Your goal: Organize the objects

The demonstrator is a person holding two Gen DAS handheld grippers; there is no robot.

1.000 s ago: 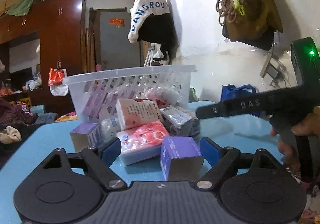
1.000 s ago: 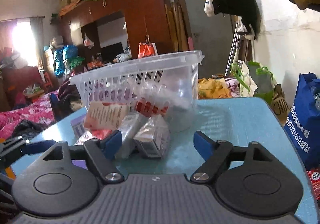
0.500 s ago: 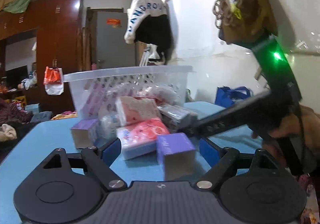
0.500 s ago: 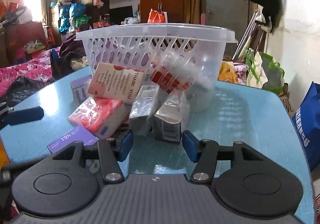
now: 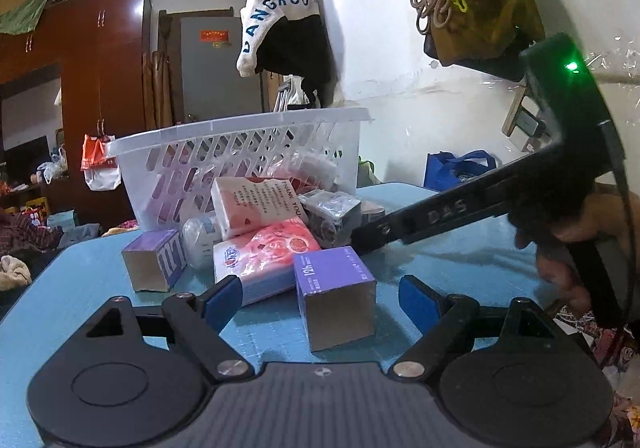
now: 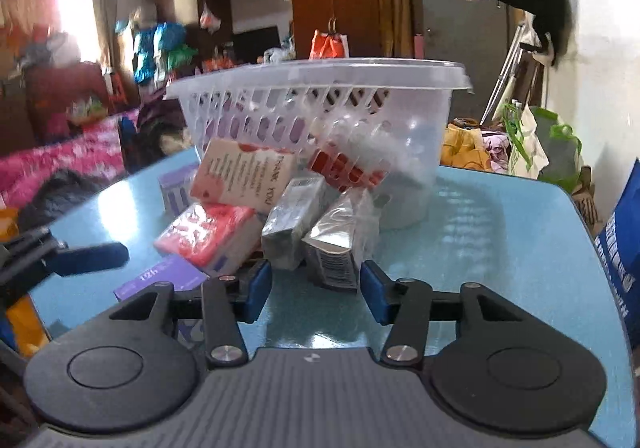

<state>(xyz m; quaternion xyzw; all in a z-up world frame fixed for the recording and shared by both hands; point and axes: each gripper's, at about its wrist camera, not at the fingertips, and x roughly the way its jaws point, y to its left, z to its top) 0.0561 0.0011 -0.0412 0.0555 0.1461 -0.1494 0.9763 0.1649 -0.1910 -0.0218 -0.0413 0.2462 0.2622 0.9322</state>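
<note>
A white slatted basket stands tilted on the blue table, with packets piled against its front. A purple box lies between the fingers of my open left gripper, untouched. Behind it are a pink tissue pack, a "THANK YOU" pack and a second purple box. My right gripper is open, its fingers close to a clear-wrapped box and a grey wrapped box. The right gripper also shows in the left wrist view, reaching in from the right.
The table's right edge drops off toward a blue bag on the floor. A white wall with hanging bags lies to the right. A wardrobe and door stand behind the basket. A bed is to the left.
My right gripper has moved forward and down toward the wrapped boxes, and its fingers have narrowed. My left gripper has stayed around the purple box, which sits slightly nearer.
</note>
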